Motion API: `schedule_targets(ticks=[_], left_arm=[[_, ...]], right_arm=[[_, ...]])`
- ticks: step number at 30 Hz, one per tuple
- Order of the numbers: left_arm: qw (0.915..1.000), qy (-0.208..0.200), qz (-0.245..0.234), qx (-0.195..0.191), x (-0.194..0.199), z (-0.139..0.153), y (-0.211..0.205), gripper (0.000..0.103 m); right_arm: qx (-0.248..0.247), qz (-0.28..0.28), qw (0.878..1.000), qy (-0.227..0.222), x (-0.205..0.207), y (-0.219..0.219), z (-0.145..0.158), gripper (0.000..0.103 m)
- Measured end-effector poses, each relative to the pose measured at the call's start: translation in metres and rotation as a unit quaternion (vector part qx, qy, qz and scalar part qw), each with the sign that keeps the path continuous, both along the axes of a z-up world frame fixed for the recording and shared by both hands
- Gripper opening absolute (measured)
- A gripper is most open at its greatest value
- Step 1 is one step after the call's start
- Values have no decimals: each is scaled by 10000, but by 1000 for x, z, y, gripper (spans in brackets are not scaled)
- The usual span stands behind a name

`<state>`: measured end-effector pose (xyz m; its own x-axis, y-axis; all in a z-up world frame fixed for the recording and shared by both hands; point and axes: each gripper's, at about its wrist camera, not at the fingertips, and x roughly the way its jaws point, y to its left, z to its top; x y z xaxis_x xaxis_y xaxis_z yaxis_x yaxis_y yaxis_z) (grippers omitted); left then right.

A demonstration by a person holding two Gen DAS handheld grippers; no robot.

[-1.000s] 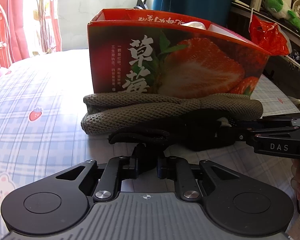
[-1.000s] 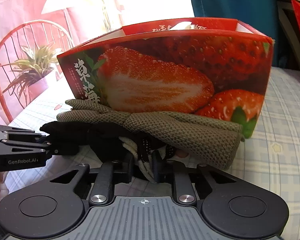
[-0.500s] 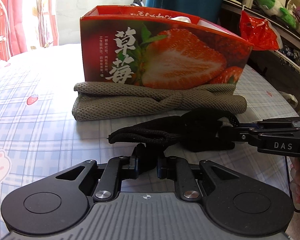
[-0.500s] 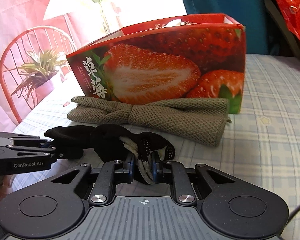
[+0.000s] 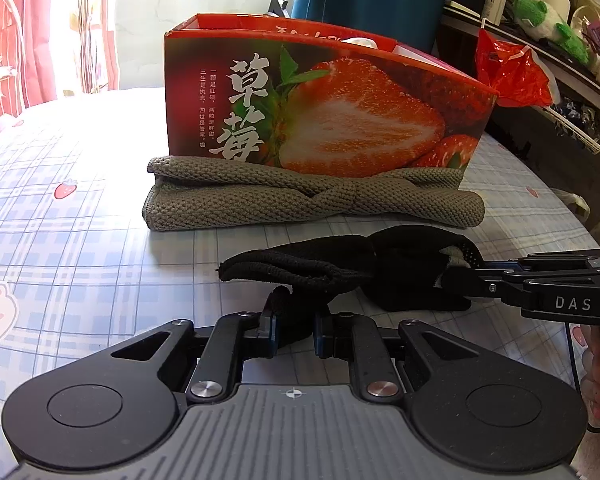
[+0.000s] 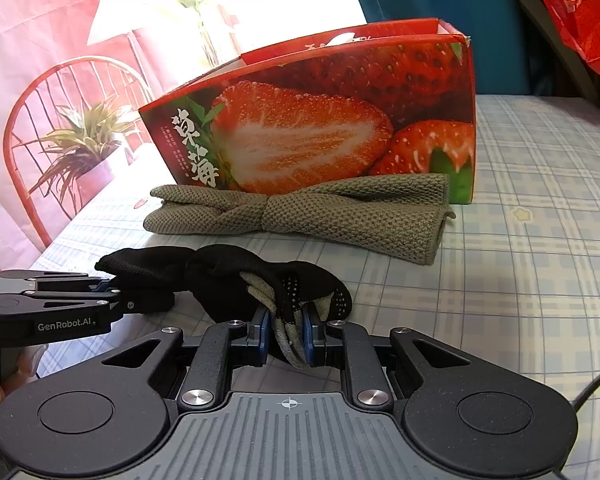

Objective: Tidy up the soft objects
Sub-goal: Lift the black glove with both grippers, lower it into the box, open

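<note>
Both the left gripper (image 5: 294, 330) and right gripper (image 6: 286, 334) pinch tight on the black sock (image 5: 340, 264), which stretches left to right, near the strawberry box (image 5: 324, 104).

Left gripper (image 5: 294, 330) pinching closed on the black sock (image 5: 300, 266), fingers level and low over the table. Right gripper (image 6: 286, 334) clamping the other end of the same sock, jaws nearly together. Both reaching in from opposite sides, fingertips pointing toward each other.
</note>
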<state>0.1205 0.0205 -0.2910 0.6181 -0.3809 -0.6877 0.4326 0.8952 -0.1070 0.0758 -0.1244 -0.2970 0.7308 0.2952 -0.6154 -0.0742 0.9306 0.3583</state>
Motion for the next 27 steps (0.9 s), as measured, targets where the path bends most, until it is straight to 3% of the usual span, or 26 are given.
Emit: schedule_targets(ticks=[15,27], left_arm=[[9993,-304,-47,-196,-4,21,0,17],[9950,-884,-190,-427,7,85,-6,17]], right_arm=[[-128,-4,9981,-602,-6,1,27,13],[-232,-24,9908,-1337,-1,-12,81,13]])
